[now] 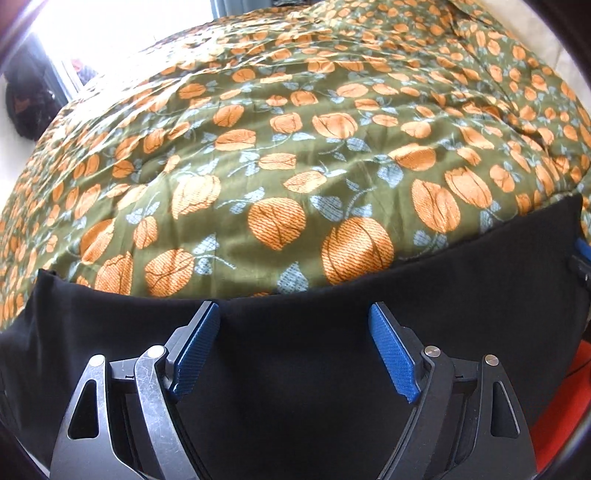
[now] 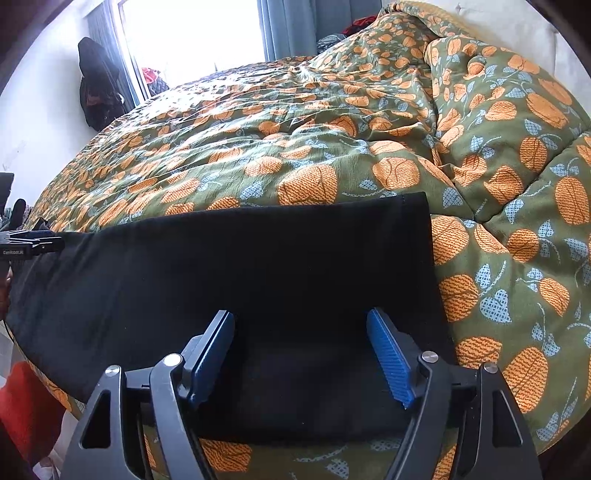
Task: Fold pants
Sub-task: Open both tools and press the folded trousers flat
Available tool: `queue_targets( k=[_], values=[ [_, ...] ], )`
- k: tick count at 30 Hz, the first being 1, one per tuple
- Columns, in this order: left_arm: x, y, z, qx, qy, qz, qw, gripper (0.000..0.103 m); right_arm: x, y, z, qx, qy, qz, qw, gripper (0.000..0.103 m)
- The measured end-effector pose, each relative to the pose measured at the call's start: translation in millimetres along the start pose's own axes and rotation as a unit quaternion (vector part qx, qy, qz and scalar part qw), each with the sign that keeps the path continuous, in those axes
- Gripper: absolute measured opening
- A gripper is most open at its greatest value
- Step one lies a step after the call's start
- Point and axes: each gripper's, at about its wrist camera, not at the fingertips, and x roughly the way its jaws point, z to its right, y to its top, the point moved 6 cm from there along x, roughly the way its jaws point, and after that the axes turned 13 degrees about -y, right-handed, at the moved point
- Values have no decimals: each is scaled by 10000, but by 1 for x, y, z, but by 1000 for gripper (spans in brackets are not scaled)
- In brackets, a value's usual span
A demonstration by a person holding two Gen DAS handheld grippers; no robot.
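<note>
A: Where are the pants (image 2: 258, 266)?

B: They lie flat as a long black band on the bed's comforter (image 2: 332, 155), the green one printed with orange fruit and pale blue leaves, along the comforter's near edge. Seen from the right wrist, one end of the pants stops in a straight hem just short of a deep crease in the comforter.

A: And the right claw (image 2: 300, 356)?

B: Spread wide over that end of the pants, pointing down at the cloth. Its blue pads (image 2: 389, 356) stand apart with only flat fabric showing between them, gripping nothing.

A: The left claw (image 1: 294, 349)?

B: Also wide, above the black cloth farther along the pants from that hem. Nothing is pinched between its pads. From the right wrist, it shows as a dark block at the far end of the pants.

A: Anything else?

B: Beyond the comforter, a bright window (image 2: 192, 33) with a dark garment (image 2: 98, 88) hanging beside it.
</note>
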Motion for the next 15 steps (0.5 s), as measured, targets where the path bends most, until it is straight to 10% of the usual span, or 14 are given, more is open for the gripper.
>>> queue_targets(
  k=[15],
  values=[
    [-33, -86, 45, 471, -114, 49, 9988, 87, 3, 1, -5, 36, -89, -2, 10000, 82]
  ],
)
